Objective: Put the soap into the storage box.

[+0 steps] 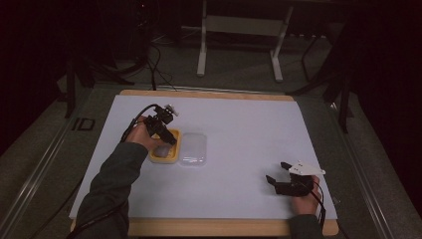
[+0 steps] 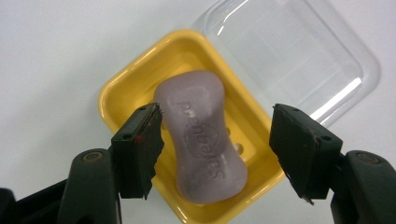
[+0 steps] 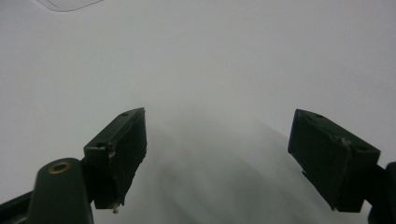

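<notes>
Two grippers work over the white table (image 1: 239,129), and we find only the left one near anything. Our left gripper (image 2: 217,140) hangs directly above the yellow dish (image 2: 122,88), jaws spread wide and holding nothing. Beyond the dish, touching its far edge, lies the clear lid (image 2: 299,56), turned open-side up as far as we can tell. Inside the dish, straight below and between the jaws, lies the soap (image 2: 201,140), a pale purple bar with a pinched waist. Its long axis runs away from us, tipped a little from near-right to far-left, so the jaws stand on either side of its narrow width, the left one just beside its edge and the right one farther off. We judge that a straight drop and a squeeze would catch the waist.

Our right gripper (image 1: 284,175) rests well apart near the table's near-right part, jaws wide and empty, pointing toward the dish.
</notes>
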A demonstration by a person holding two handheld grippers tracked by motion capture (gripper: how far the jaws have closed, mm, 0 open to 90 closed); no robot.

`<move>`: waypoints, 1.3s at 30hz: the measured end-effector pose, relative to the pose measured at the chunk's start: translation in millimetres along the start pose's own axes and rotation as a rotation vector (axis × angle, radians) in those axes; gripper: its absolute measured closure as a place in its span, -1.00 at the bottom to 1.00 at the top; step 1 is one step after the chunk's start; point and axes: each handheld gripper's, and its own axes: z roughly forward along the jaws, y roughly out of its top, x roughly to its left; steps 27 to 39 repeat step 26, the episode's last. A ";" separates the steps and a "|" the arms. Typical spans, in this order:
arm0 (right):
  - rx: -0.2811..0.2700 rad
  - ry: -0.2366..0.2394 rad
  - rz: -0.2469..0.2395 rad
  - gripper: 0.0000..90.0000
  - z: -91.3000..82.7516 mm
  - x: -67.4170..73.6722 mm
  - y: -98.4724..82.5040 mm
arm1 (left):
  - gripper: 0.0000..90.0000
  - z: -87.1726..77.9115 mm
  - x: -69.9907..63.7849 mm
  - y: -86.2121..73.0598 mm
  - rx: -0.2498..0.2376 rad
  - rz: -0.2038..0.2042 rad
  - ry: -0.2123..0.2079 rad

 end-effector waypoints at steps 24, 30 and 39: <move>0.000 0.000 0.000 -0.58 0.1 0.0 0.0 | -0.22 -12.3 -42.6 0.2 -0.110 0.200 -0.001; 0.002 0.002 0.003 -0.58 0.6 -0.3 0.1 | -0.22 -11.6 -47.9 -1.3 -0.116 0.213 -0.007; 0.002 0.002 0.003 -0.58 0.6 -0.3 0.1 | -0.22 -11.6 -47.9 -1.3 -0.116 0.213 -0.007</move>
